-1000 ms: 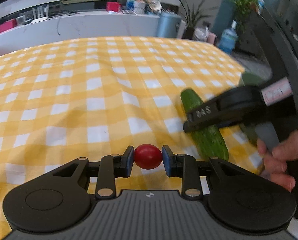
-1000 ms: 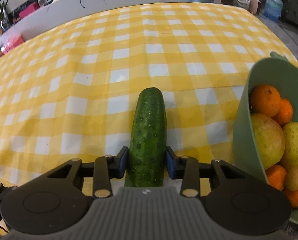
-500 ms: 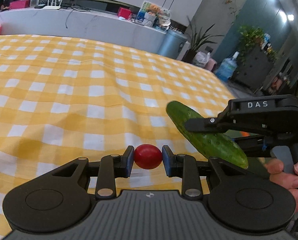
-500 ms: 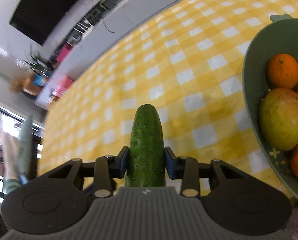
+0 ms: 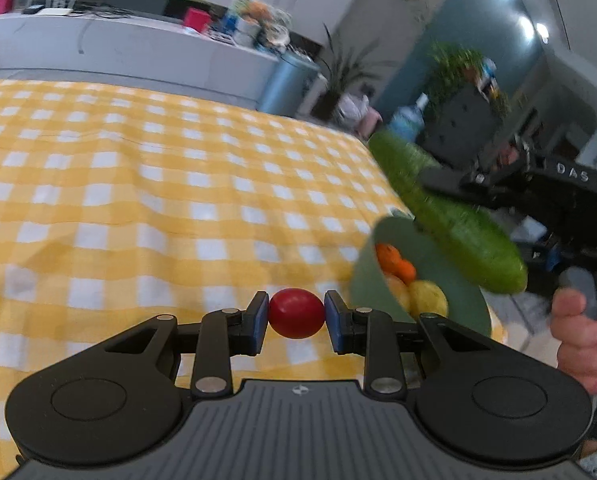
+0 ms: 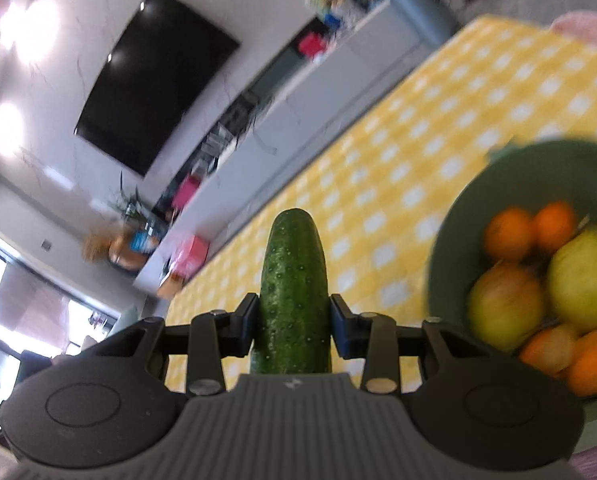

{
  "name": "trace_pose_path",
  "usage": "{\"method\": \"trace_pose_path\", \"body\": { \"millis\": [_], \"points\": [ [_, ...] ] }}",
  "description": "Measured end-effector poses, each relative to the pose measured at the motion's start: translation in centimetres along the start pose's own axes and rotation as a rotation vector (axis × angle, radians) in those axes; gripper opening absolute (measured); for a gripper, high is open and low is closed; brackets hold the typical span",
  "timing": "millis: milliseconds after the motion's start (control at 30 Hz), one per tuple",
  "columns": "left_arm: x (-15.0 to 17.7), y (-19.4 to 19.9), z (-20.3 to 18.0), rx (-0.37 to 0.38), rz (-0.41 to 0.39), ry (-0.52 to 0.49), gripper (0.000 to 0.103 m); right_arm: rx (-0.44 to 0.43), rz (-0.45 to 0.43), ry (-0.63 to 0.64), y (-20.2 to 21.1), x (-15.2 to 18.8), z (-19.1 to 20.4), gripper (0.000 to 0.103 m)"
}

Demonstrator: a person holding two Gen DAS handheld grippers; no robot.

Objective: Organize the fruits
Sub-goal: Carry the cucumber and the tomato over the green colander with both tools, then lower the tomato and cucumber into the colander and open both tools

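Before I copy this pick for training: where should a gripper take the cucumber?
Across its narrow width partway along, coming in along its length, as the right gripper does now: the cucumber is long with straight, parallel flanks for the pads.

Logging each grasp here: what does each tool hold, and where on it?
Left tool: small red tomato, pinched across its middle. Right tool: cucumber, gripped on its sides near the lower end.

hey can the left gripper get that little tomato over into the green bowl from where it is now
Probably yes, though not straight away. The left gripper, shut on the tomato, has the green bowl close on its right, but the cucumber in the right gripper hangs across the bowl's opening.
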State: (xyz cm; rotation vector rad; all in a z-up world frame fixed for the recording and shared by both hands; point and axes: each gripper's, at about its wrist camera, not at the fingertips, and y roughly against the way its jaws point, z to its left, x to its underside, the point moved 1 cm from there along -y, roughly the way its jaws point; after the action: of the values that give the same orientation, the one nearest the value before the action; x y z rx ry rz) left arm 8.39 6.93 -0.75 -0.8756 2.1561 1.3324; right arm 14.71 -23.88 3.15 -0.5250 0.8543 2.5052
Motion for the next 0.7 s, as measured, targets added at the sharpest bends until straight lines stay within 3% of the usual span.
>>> {"method": "trace_pose_path", "body": {
  "millis": [367, 700],
  "points": [
    [-1.3, -5.6, -6.8, 0.162, 0.093, -0.088, 0.034, 0.066, -0.187, -0.172, 6.5, -2.3, -8.7, 0.035],
    [-1.0, -11.2, -9.1, 0.186, 0.182, -0.079, 0.034, 0.144, -0.206, -0.226, 8.1, -1.8, -12.3, 0.035]
  ]
}}
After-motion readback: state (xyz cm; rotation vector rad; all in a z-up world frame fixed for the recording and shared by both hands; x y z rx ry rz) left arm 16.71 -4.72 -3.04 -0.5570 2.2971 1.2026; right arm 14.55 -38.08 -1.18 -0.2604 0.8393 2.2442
